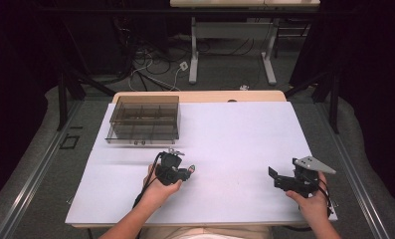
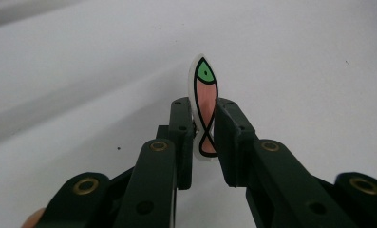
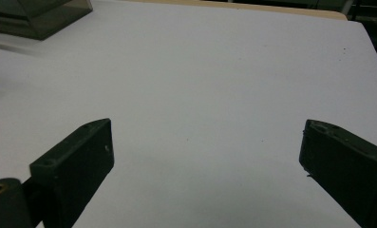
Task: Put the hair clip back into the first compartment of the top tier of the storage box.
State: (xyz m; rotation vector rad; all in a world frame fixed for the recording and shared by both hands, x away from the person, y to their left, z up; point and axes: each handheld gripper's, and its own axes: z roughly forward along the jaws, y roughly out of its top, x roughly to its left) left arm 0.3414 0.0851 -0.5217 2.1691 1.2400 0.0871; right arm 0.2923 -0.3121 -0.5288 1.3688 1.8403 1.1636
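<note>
A white table (image 1: 235, 134) fills the middle of the high view, with a wooden strip showing along its far edge. At its far left stands a smoky clear box (image 1: 143, 119), split into compartments, its near wall facing the person; a corner of the same box (image 3: 39, 16) shows at the top left of the right gripper view. The right gripper (image 1: 273, 178) sits near the table's near right edge, held from below by the right hand (image 1: 312, 201), with the grey three-cornered plate on top and its jaws pointing left across the table. In its own view the right gripper (image 3: 205, 156) is spread wide, the two black jaws far apart with bare white tabletop between them, gripping nothing. The left gripper (image 1: 189, 172) is near the middle of the table's near half, well apart from the box, held by the left hand (image 1: 157, 189) with the forearm coming up from the near edge and the jaws pointing right. Its jaws are clenched on a fish tag (image 2: 204, 109), a small white oval token printed with a pink fish with a green head. The left gripper (image 2: 205, 137) holds it edge-up by its tail half, head end sticking out beyond the jaw tips above the table. In the high view the fish tag (image 1: 192, 169) is a tiny speck at the jaw tips.
</note>
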